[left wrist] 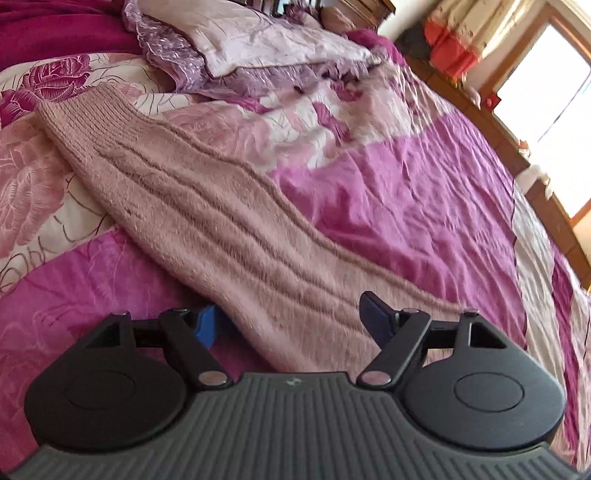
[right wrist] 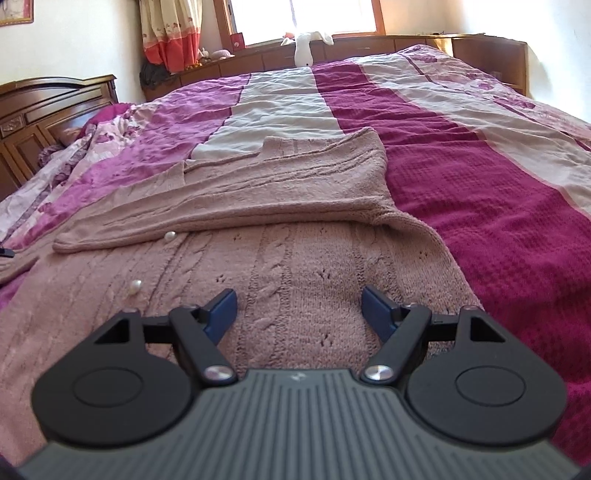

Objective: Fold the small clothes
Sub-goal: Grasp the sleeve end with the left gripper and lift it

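Observation:
A dusty-pink cable-knit cardigan (right wrist: 288,251) with pearl buttons (right wrist: 170,236) lies flat on the bed. One sleeve (right wrist: 258,188) is folded across its chest. In the left wrist view the other sleeve (left wrist: 207,206) stretches out long toward its ribbed cuff (left wrist: 79,110). My left gripper (left wrist: 293,321) is open just above this sleeve near the shoulder end, blue pads on either side of the fabric without pressing it. My right gripper (right wrist: 299,314) is open over the cardigan's body, nothing between its pads.
The bed carries a magenta, white and floral cover (right wrist: 480,206). A crumpled lilac quilt (left wrist: 258,48) lies by the wooden headboard (right wrist: 44,110). A window ledge with a white toy (right wrist: 304,48) and curtains (right wrist: 171,33) runs along the far side of the bed.

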Motion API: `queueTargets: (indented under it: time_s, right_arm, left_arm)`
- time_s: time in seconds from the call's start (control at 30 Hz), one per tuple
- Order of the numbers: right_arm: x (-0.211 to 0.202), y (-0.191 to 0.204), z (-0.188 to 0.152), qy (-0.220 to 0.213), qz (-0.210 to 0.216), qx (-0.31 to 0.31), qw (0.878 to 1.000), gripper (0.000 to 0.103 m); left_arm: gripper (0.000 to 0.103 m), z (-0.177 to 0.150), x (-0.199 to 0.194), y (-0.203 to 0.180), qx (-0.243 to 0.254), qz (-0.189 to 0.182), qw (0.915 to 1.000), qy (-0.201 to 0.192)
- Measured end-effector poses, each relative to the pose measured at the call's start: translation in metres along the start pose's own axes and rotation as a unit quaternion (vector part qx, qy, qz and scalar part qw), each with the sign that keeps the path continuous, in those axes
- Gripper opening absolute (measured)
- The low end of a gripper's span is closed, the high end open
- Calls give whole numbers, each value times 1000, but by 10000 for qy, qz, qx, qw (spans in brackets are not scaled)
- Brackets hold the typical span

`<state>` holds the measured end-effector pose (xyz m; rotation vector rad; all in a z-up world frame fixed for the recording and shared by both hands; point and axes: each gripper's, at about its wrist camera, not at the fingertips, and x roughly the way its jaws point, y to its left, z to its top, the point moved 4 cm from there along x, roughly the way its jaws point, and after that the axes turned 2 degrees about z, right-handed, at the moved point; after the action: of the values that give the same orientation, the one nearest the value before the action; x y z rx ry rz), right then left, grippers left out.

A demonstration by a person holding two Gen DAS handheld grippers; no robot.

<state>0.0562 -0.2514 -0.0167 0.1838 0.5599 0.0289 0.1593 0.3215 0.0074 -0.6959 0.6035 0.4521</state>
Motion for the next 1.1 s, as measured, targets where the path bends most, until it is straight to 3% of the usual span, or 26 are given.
queueTargets:
  time_s: [0.07,0.13,0.2,0.5,0.83,1.1]
  right_arm:
    - [-1,1,-1,-16,-14,-24,10000,75]
    - [-1,2,-1,-25,-24,-10,10000,75]
    - [-2,1,0,-43,-15,26,10000,75]
    - [-9,-2,2,-60,72,221,9997,75]
    - [-17,-6,3,-71,84,429,9990,75]
    - [-20,-10,6,-83,7,449,9990,76]
  left_arm:
    - [62,2,0,0,67,56,9999,-141]
    - [22,4,0,1,188,198,9994,-226]
    - [11,5,-1,6,76,83,9997,-197]
    - [8,17,-43,-2,-113,-727,9954,-621]
    - [8,17,-97,-80,118,-1758,9794,-988]
    - [8,-7,-126,-141,664,-2374,9647,-928]
